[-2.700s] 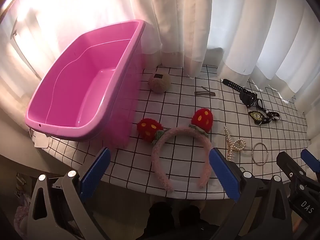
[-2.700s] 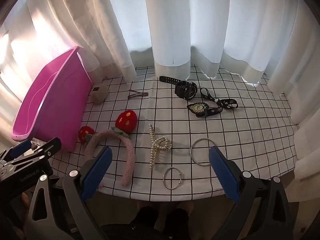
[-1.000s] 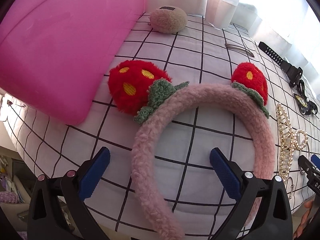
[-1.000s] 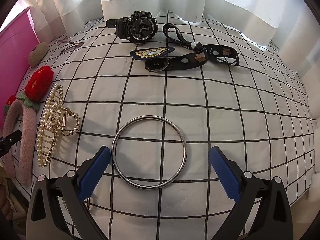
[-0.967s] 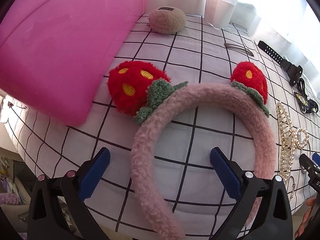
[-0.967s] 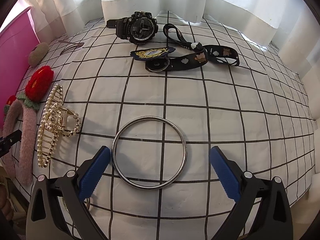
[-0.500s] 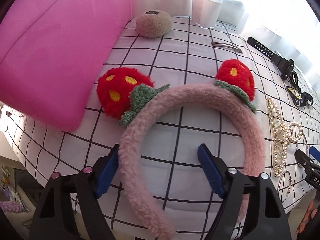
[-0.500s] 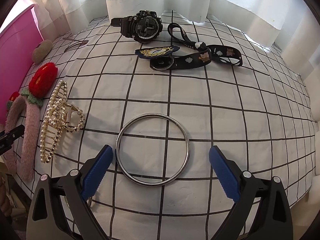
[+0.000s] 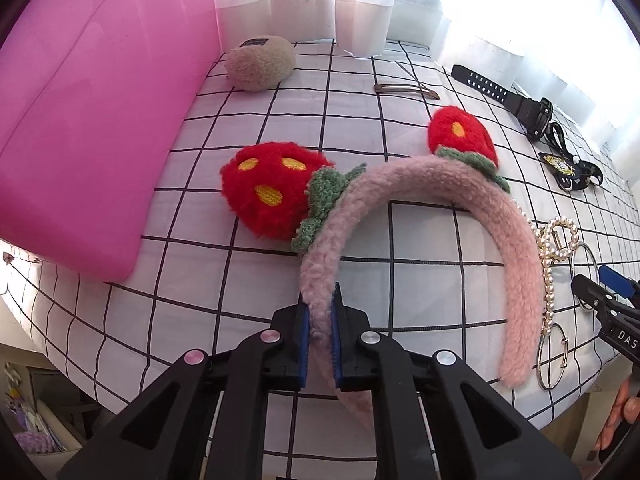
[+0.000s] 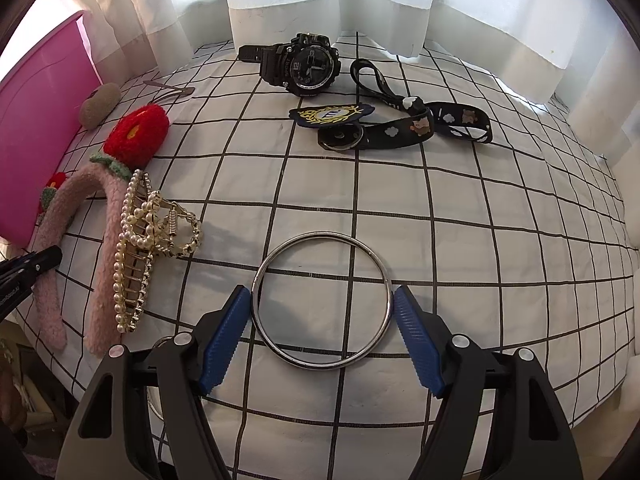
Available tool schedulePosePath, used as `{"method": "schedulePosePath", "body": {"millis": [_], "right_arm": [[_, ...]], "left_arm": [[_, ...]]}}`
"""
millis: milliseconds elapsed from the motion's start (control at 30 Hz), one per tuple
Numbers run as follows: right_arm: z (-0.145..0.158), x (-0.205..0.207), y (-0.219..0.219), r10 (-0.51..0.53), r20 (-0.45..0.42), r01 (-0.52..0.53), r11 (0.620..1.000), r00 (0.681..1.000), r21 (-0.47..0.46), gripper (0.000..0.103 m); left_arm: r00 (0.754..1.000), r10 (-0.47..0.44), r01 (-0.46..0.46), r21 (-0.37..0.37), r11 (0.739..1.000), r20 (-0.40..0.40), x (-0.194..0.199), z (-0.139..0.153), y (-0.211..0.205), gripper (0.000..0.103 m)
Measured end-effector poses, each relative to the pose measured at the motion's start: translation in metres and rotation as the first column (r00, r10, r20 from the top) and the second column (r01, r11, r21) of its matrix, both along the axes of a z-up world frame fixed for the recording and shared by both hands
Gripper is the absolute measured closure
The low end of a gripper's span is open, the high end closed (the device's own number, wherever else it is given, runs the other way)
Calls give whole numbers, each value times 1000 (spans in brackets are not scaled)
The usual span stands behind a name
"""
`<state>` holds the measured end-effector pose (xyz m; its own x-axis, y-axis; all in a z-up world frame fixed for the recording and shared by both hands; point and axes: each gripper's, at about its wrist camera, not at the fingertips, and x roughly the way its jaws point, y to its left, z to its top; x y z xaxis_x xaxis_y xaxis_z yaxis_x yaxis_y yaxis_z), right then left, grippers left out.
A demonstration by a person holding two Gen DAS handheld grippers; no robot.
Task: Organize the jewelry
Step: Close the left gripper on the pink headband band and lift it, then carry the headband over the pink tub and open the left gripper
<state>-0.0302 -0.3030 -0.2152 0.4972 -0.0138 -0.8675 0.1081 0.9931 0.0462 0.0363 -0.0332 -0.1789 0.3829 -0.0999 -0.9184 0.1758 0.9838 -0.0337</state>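
Observation:
My left gripper (image 9: pixel 319 312) is shut on the left leg of the fuzzy pink headband (image 9: pixel 404 184), which carries two red strawberry pompoms and lies on the checked cloth. The headband also shows in the right wrist view (image 10: pixel 76 216). My right gripper (image 10: pixel 322 300) is partly closed, its blue pads touching both sides of a large silver bangle (image 10: pixel 322 300) that lies flat on the cloth. The pink tub (image 9: pixel 88 112) stands to the left.
A pearl hair claw (image 10: pixel 148 240) lies beside the headband. A black watch (image 10: pixel 306 62), a badge on a black lanyard (image 10: pixel 400 124), a brown hair clip (image 9: pixel 406 90) and a beige fuzzy pad (image 9: pixel 260 62) lie farther back. A smaller bangle (image 9: pixel 550 354) lies by the front edge. White curtains close the back.
My left gripper has closed from wide open onto the headband's left leg. My right gripper has narrowed from wide open until its pads meet the large bangle.

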Motion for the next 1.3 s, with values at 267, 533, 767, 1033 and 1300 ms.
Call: {"method": "schedulePosePath", "body": {"millis": [267, 533, 767, 1033, 1300], "right_arm": [[-1, -3, -4, -8, 6, 8, 1000, 1000, 18, 32], [8, -6, -12, -18, 28, 17, 1000, 999, 20, 32], [34, -9, -13, -10, 80, 10, 1000, 997, 3, 32], [79, -7, -10, 12, 165, -9, 1000, 986, -20, 32], [141, 12, 17, 98, 278, -90, 995, 956, -40, 32]], "left_arm": [[997, 31, -31, -3, 1000, 69, -2, 22, 7, 96], [989, 41, -38, -23, 999, 141, -5, 55, 6, 96], [978, 41, -35, -33, 999, 205, -7, 84, 2, 96], [951, 53, -35, -65, 997, 306, -12, 134, 5, 96], [904, 127, -90, -107, 990, 408, -11, 192, 29, 95]]}}
